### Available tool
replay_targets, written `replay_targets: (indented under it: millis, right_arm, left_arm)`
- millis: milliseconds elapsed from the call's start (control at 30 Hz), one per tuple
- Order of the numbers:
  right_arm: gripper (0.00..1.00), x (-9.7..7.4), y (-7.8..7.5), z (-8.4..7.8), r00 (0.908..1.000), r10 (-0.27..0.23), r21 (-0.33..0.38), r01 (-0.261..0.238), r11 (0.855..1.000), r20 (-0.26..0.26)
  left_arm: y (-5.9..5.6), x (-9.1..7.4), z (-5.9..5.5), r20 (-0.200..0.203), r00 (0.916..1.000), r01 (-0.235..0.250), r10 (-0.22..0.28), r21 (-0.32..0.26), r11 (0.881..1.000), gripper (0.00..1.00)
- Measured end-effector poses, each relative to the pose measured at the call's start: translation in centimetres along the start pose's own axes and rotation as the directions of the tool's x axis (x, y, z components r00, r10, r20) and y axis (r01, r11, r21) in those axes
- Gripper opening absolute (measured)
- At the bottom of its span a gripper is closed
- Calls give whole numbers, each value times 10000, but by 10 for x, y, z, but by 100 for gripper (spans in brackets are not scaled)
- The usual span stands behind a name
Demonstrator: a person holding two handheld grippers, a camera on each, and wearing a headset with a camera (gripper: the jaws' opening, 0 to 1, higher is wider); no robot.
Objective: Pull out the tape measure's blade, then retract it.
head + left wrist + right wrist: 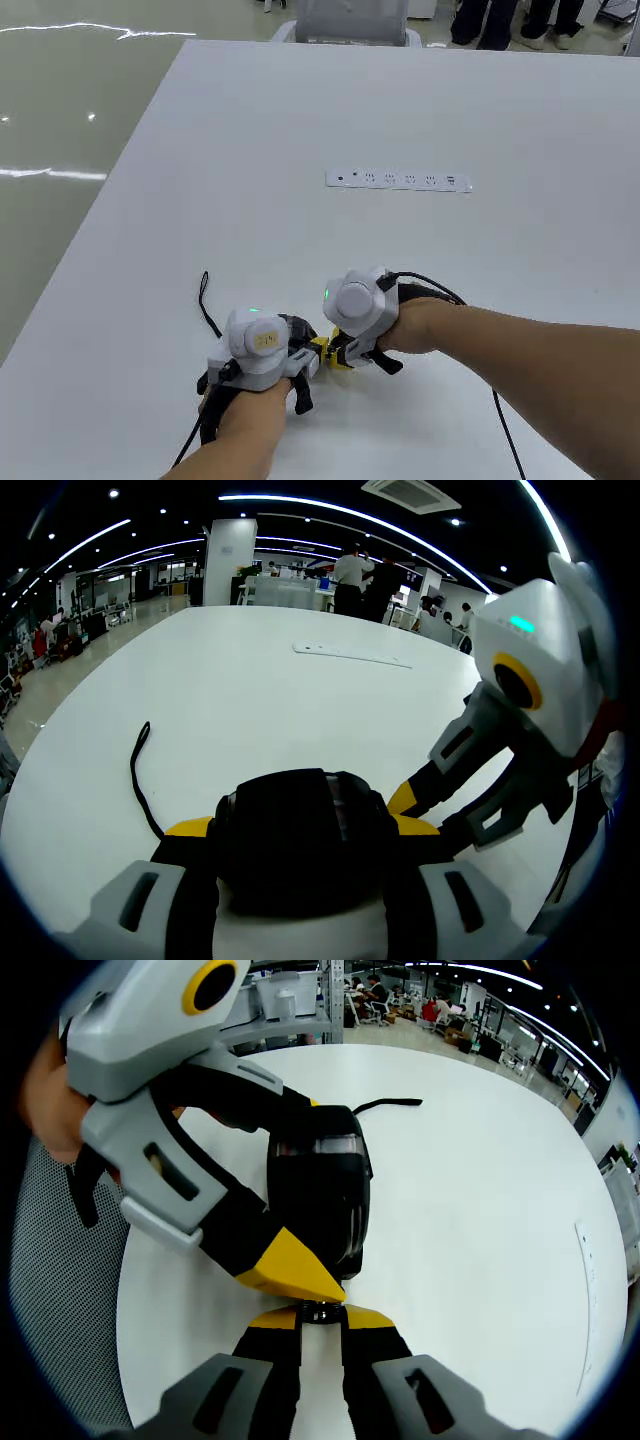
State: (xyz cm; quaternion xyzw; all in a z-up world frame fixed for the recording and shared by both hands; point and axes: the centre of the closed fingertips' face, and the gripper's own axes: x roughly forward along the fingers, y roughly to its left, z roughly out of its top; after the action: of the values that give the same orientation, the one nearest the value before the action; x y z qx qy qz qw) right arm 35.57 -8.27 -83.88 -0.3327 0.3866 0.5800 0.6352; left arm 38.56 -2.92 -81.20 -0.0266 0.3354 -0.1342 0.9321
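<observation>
A black tape measure lies near the table's front edge, its black wrist strap trailing off to the left. My left gripper is shut on the case, with a yellow-tipped jaw on each side. My right gripper meets it from the right, shut on the small dark end tab of the blade at the case mouth. No length of blade shows between the case and the right jaws. In the right gripper view, a yellow fingertip of the left gripper presses on the case's side.
A white power strip lies flat at mid table, well beyond the grippers. The white table stretches far ahead and to the right; its left edge runs close by the strap. A chair and standing people are past the far edge.
</observation>
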Motion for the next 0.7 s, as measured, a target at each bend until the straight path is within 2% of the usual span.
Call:
replay_targets:
  millis: [300, 700]
  right_arm:
    - [14, 3, -1, 5, 9995, -11, -4, 11, 10000, 329]
    - [14, 5, 0, 13, 9938, -90, 50, 85, 10000, 1108]
  left_arm:
    - [1, 0, 0, -14, 10000, 42, -42, -86, 10000, 64]
    - [1, 1, 0, -16, 9999, 115, -115, -135, 9998, 64]
